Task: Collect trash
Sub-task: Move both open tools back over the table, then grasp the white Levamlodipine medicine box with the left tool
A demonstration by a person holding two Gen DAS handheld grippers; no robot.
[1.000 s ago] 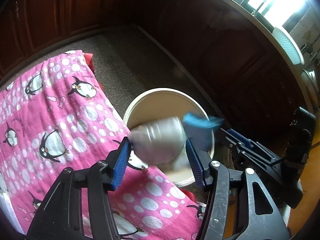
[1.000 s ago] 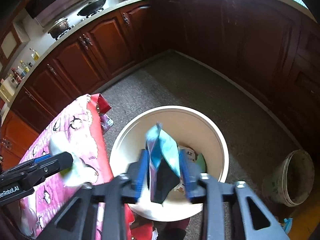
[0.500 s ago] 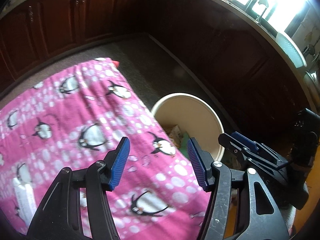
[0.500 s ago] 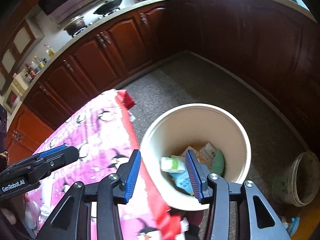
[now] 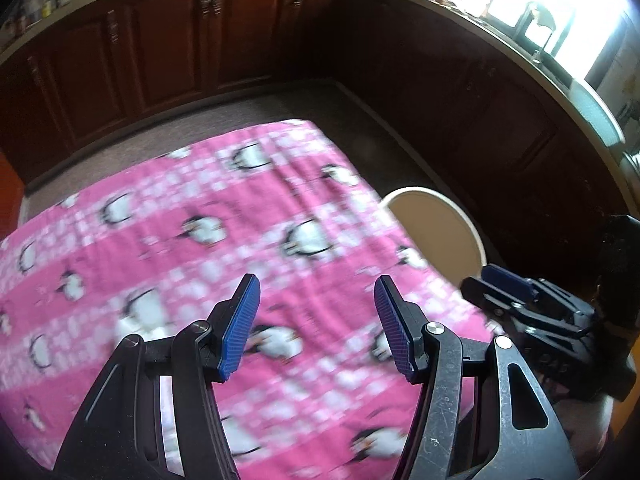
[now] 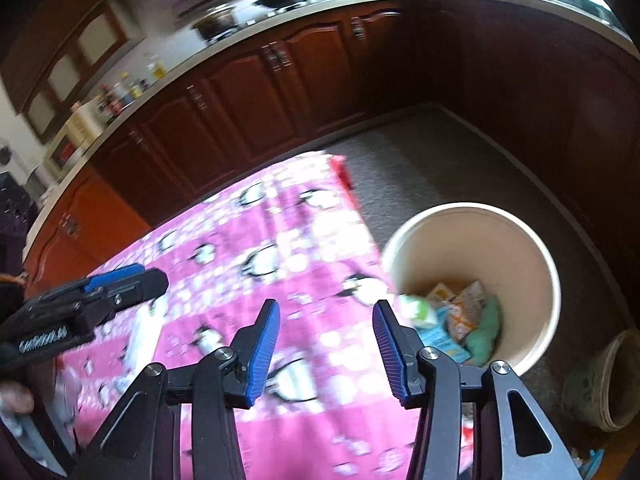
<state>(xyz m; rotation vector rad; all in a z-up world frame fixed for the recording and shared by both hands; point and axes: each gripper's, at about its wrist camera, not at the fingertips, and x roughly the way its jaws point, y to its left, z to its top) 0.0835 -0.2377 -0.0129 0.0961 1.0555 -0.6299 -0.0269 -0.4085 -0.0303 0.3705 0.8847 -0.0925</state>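
Trash: the wrappers lie heaped at the bottom of the bucket, jumbled, so I can read no single long axis; a green-and-white piece sits at the heap's left edge.
Bucket: the cream bucket stands upright on the floor, mouth facing up, just beside the right edge of the table.
My left gripper: fingers spread wide with nothing between them, held above the pink penguin cloth and angled down at it.
My right gripper: fingers likewise apart and bare, hanging over the cloth's right edge, the bucket just off to its right.
Surroundings: dark wood cabinets line the walls; a grey pot sits on the floor beyond the bucket.
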